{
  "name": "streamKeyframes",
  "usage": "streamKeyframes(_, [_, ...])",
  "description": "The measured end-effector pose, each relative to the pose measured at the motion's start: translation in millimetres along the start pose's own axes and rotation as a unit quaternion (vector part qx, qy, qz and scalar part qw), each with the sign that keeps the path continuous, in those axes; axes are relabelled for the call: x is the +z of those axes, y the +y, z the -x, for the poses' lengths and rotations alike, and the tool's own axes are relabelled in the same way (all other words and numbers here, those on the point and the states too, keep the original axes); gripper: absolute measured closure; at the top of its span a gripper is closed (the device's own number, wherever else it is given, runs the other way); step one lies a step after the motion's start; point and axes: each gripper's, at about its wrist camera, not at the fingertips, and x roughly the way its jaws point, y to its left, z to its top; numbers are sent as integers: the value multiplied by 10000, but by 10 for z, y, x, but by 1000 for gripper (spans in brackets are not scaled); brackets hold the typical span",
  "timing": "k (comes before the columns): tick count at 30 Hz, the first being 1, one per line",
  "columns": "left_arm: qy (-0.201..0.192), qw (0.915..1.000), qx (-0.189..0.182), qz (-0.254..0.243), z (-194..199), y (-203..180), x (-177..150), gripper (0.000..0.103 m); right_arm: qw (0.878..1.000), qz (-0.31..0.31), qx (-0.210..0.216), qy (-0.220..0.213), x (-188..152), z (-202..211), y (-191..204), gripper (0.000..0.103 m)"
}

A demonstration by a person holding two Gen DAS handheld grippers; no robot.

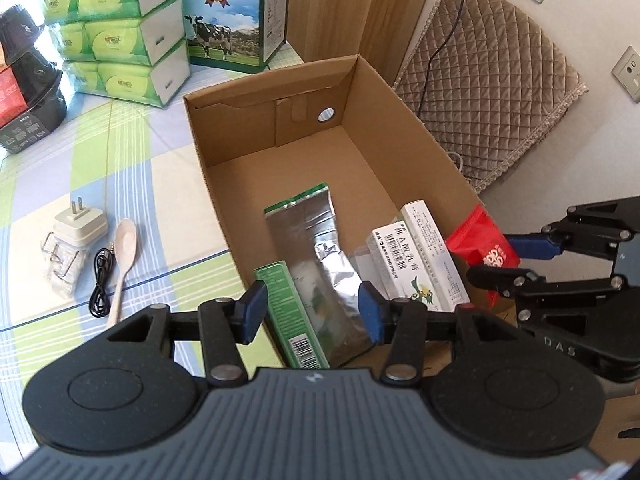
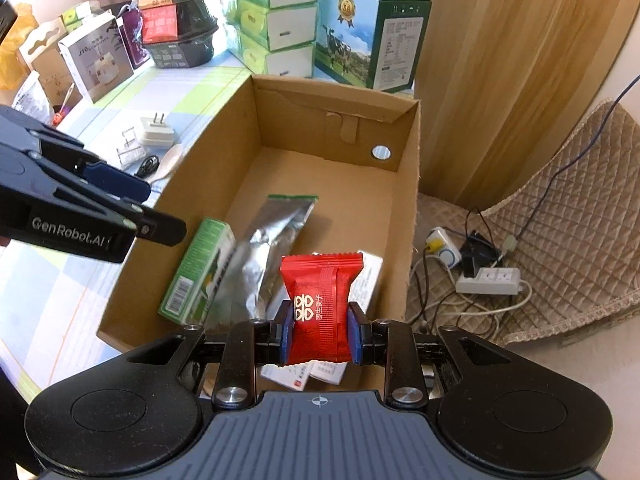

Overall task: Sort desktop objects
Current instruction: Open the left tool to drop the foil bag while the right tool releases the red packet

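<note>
I am in the step of putting things into the cardboard box. My right gripper holds a red packet tight between its pads, above the near end of the box. My left gripper is wide and holds nothing; it hangs over the near left edge of the box.

In the box lie already a green box, a silver pouch and a white box. I think the next move is to lower the packet a little and let it go.

On the surface, with its checked cloth, a plug, a black cable and a spoon wait. Behind stand tissue packs and a milk carton. On the right is a padded chair with a power strip.
</note>
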Motion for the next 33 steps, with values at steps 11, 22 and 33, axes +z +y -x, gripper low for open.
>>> streamKeyframes(11, [117,9999,-89,-77,35,53,-149,52,9999,-33,64,-83,23,18,74,52])
streamKeyframes(22, [54,9999,-5,-107,194,73,-328,38,9999,78,-49,-47,-161,161,201,50])
streamKeyframes(33, [-144,9997,54,-186,481,63,-531,17,9993,191,-231,-224,-292,453,367,20])
